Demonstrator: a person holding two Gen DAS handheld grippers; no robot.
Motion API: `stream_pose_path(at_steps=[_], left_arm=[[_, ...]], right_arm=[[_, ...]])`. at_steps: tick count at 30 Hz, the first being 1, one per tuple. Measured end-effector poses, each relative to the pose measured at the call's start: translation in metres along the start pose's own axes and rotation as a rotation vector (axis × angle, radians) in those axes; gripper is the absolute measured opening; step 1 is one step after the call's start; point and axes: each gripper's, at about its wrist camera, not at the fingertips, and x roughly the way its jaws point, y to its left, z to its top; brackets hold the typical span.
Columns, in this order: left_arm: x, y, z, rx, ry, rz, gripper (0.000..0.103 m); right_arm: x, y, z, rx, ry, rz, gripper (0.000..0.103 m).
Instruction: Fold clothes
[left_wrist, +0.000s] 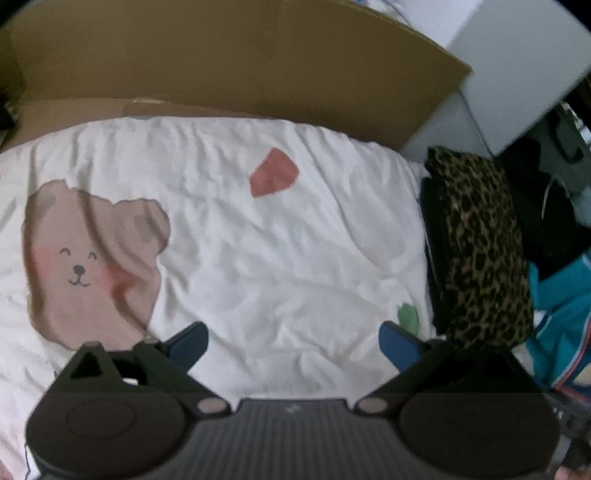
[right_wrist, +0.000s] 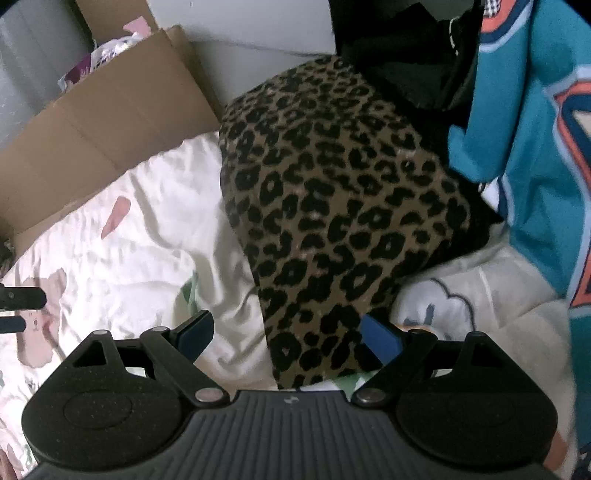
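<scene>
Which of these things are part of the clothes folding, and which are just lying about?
Part of the job:
- leopard-print garment
- teal jersey
- black clothes

Just lying about:
- bear-print bedding
- cardboard box

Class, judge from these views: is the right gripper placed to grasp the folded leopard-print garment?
Probably yes. The right gripper stands open with the leopard-print garment directly ahead, its near edge between the fingers, nothing covering it.

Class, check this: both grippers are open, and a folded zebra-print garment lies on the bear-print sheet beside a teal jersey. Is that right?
One slip: the print is leopard, not zebra. The right wrist view shows the folded leopard-print garment on the bear-print sheet beside the teal jersey. The left gripper and right gripper are both open.
</scene>
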Motion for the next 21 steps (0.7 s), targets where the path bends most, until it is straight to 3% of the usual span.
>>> stream_pose_path(at_steps=[4, 12, 21], left_arm=[[-0.02, 0.0, 0.012, -0.006, -0.025, 0.061, 0.1], [-0.084, -0.004, 0.039, -0.007, -0.011, 0.069, 0.1], [-0.191, 0.007, 0.059, -0.041, -0.007, 0.083, 0.1]], right_arm=[[-0.021, -0.003, 0.018, -0.001, 0.006, 0.014, 0.092], [-0.08, -0.013, 0.048, -0.055, 0.009, 0.062, 0.092], [-0.152, -0.018, 0.074, -0.123, -0.001, 0.1, 0.092]])
